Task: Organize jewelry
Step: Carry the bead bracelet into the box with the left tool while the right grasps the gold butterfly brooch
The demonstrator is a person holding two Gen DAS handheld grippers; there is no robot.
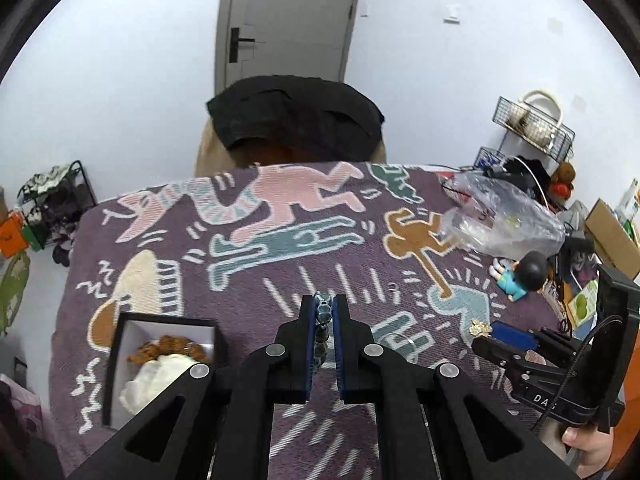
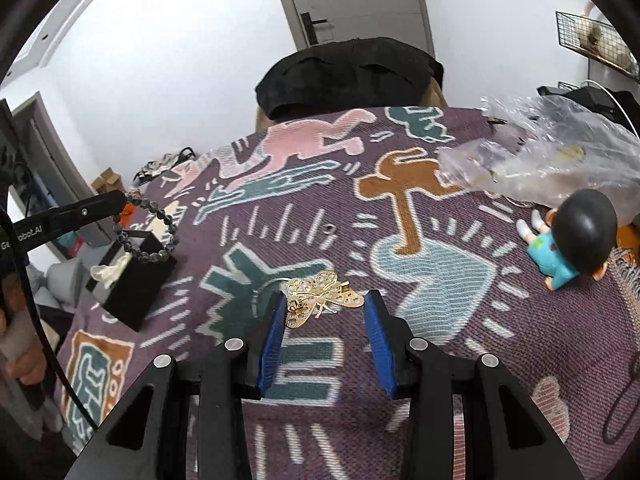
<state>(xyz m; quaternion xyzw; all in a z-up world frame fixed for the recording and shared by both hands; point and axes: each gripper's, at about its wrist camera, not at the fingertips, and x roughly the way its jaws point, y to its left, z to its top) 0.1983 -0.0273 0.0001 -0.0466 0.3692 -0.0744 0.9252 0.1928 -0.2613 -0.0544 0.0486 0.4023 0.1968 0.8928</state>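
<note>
Beaded bracelet (image 2: 146, 232) pinched in shut jaws of left gripper (image 1: 324, 312), hanging above black box (image 2: 134, 280). Gold butterfly brooch (image 2: 324, 298) between half-open jaws of right gripper (image 2: 325, 312), touching the left pad, on patterned blanket (image 2: 460, 340). Lettering "obot.AI" on left gripper, "DA" on right.
</note>
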